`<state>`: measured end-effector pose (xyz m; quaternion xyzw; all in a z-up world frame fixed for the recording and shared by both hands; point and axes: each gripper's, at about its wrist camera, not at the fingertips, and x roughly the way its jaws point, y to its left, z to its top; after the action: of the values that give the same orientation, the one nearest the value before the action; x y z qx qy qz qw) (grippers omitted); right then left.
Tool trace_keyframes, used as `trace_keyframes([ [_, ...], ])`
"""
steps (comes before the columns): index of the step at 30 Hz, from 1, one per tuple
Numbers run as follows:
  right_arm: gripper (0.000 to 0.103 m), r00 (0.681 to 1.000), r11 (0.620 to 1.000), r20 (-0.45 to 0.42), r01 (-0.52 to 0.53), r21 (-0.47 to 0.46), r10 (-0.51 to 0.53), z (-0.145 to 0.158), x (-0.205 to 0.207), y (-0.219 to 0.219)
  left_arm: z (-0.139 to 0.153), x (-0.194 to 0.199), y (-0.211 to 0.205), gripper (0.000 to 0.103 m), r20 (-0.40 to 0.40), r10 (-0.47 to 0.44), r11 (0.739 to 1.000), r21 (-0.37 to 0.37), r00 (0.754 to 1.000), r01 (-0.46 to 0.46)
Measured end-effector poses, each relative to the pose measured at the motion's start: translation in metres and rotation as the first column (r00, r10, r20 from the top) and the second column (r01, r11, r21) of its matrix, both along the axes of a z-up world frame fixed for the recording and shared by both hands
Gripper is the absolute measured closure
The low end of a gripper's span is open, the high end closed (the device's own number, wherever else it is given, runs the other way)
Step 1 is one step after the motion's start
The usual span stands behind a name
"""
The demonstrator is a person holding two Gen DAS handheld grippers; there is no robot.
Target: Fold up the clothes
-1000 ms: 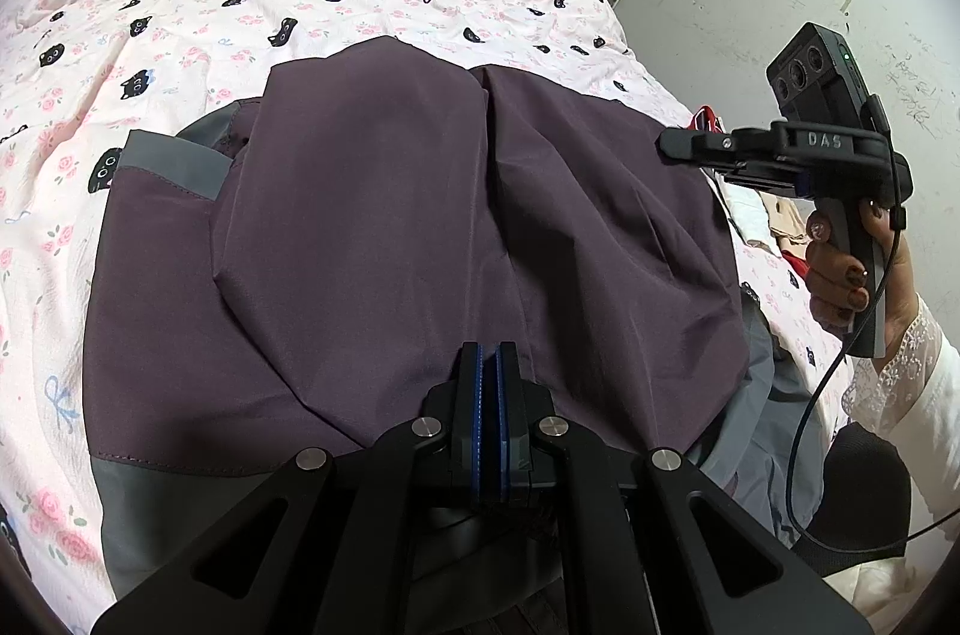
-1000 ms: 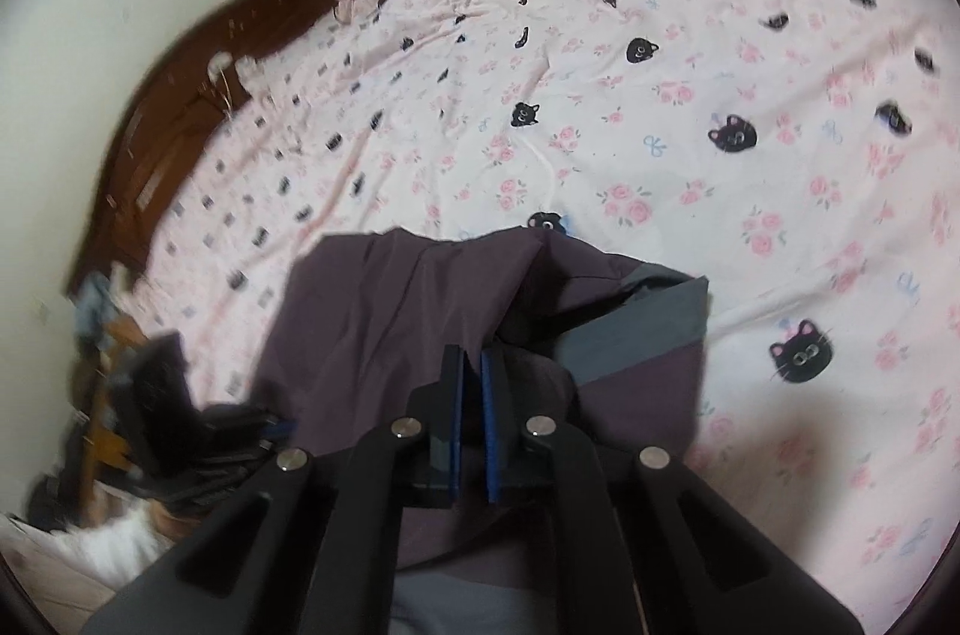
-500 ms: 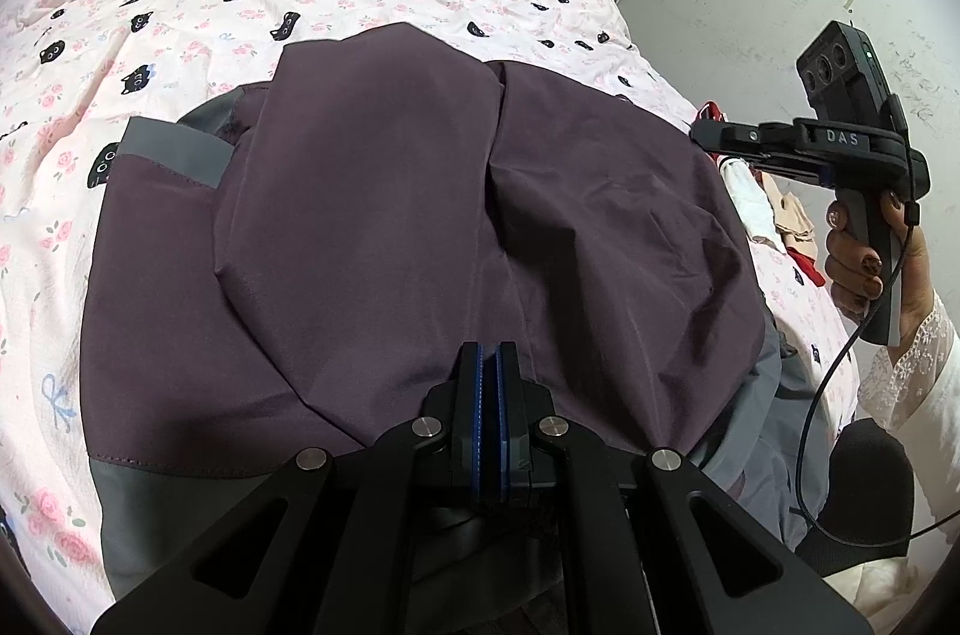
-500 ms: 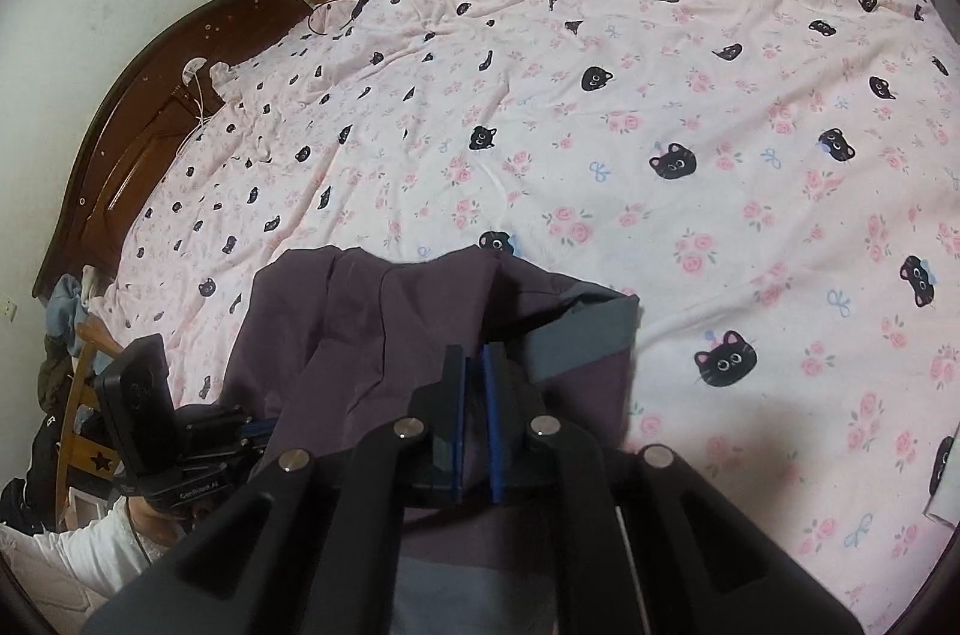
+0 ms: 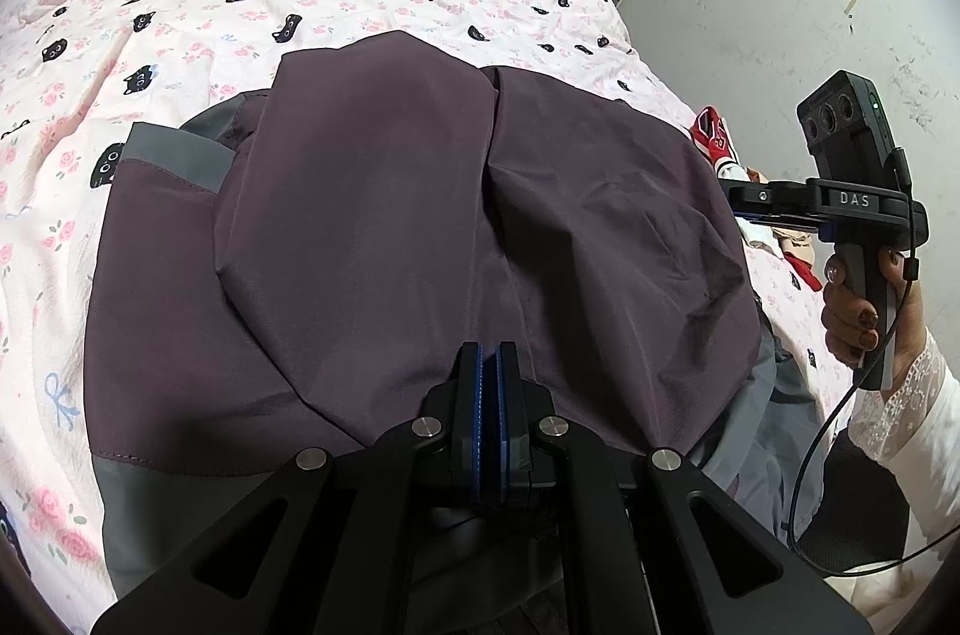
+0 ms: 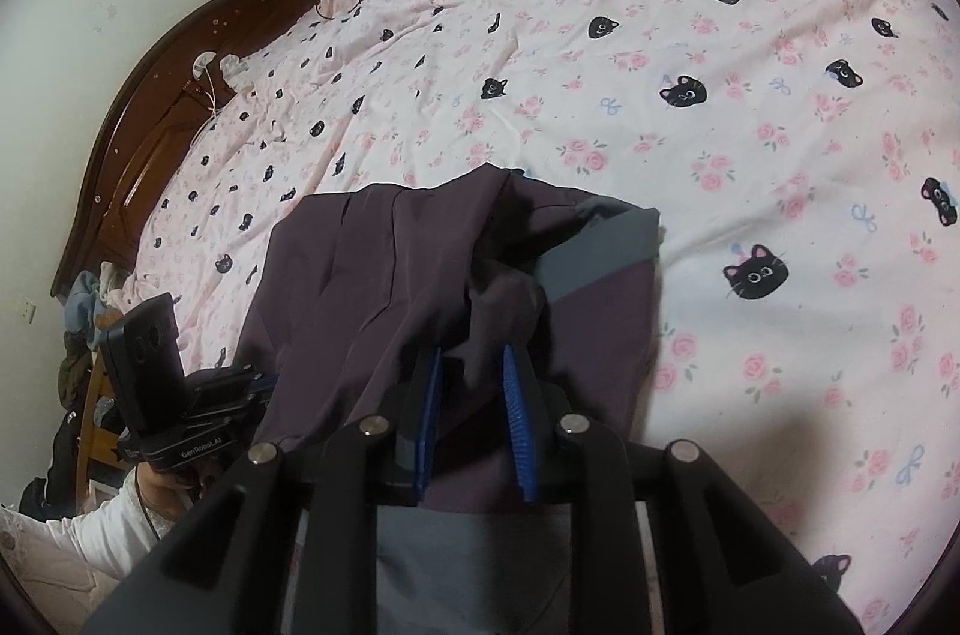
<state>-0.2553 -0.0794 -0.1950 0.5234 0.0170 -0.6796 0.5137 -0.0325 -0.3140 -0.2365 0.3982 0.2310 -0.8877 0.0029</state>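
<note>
The left gripper [image 5: 489, 365] has its blue pads pressed together at the near hem of the dark purple jacket with grey panels [image 5: 420, 227]; whether cloth is pinched there, I cannot tell. The right gripper [image 6: 471, 371] is opening, and a purple fold lies loosely between its spread blue pads. The jacket is on the pink bed sheet with black cat faces [image 6: 750, 107], the grey cuff [image 6: 606, 245] at about one o'clock from the right gripper. The slippery fold may slide open once released, because nothing presses it flat.
</note>
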Motion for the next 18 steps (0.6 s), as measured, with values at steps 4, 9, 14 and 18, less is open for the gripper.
trace_keyframes([
  [4, 0.1, 0.992, 0.995, 0.121, 0.057, -0.078, -0.048, -0.006, -0.01, 0.01, 0.0, 0.001, -0.001, 0.1, -0.003, 0.002, 1.0, 0.006, 1.0, -0.002],
  [9, 0.101, 0.95, 0.977, 0.302, 0.138, -0.162, -0.084, -0.026, -0.018, 0.03, 0.001, 0.001, -0.003, 0.1, -0.002, 0.005, 1.0, 0.01, 1.0, -0.005],
  [14, 0.101, 0.937, 0.979, 0.335, 0.157, -0.133, -0.105, -0.045, -0.011, 0.041, 0.001, 0.002, -0.005, 0.1, -0.008, 0.01, 1.0, 0.02, 1.0, -0.01],
  [18, 0.101, 0.955, 0.989, 0.268, 0.141, -0.046, -0.124, -0.055, -0.004, 0.039, 0.001, 0.001, -0.004, 0.1, -0.003, 0.008, 1.0, 0.013, 1.0, -0.008],
])
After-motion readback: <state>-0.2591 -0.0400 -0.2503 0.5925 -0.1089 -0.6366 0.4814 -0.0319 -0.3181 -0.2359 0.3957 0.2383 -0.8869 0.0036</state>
